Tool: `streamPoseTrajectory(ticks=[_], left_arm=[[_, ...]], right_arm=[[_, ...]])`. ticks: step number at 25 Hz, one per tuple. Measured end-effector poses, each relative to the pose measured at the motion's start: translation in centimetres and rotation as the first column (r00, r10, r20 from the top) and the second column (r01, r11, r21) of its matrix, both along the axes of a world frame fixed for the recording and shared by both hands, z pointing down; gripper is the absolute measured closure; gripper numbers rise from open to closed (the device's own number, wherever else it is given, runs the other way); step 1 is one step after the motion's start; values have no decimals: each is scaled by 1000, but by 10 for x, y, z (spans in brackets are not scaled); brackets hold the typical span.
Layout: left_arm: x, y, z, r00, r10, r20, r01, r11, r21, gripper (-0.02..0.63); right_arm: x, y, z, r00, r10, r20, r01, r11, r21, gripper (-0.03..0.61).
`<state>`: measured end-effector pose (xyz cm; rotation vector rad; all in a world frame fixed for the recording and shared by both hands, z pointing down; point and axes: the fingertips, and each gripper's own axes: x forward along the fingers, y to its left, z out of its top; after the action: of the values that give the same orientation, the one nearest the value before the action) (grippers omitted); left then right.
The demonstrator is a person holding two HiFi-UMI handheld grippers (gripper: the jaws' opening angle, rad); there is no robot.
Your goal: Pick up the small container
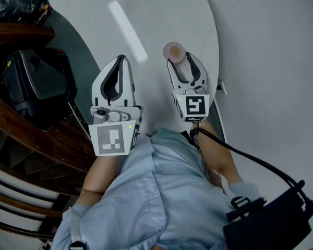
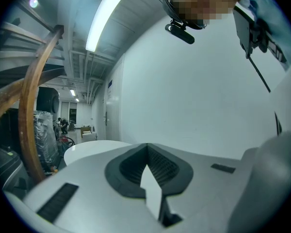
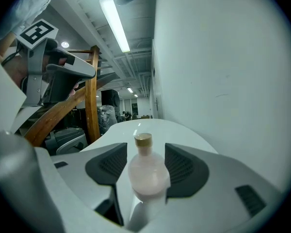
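Observation:
The small container [image 1: 173, 50] is a pale pink, round-bodied bottle with a tan cap, standing upright on the white table [image 1: 146, 14] near its right edge. My right gripper [image 1: 180, 59] is open around it. In the right gripper view the bottle [image 3: 146, 171] stands between the two dark ribbed pads [image 3: 108, 165], and neither pad presses on it. My left gripper [image 1: 121, 60] hovers to the left of the bottle, shut with nothing in it. In the left gripper view its jaws [image 2: 147, 147] meet along one seam.
The table's curved right edge runs close to a white wall [image 1: 271, 46]. A dark wooden rail [image 1: 36, 134] and a black case [image 1: 36, 85] stand at the left. A black cable [image 1: 250, 160] leads from the right gripper to a black pack [image 1: 271, 223].

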<state>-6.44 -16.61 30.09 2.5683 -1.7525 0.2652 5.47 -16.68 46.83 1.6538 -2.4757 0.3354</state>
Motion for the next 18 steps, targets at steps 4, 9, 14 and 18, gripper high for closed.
streamPoseTrajectory(ticks=[4,9,14,18], left_arm=[[-7,-7,2,1000,-21,-2,21,1000,-8,615],[-13,-12,10,999,-46,-3,46,999,-27,615],[-19,-18,11,998,-67,-6,66,997,-34,615],[-21,-22,13,997,-81,-5,80,996,-39,615]], right_arm=[[-4,-13,-8,1000,-6,-2,6,1000,19,334],[-11,-28,-10,1000,-25,-7,25,999,31,334],[-17,-41,-13,999,-41,-18,42,998,39,334],[-19,-48,-12,998,-53,-26,54,998,37,334]])
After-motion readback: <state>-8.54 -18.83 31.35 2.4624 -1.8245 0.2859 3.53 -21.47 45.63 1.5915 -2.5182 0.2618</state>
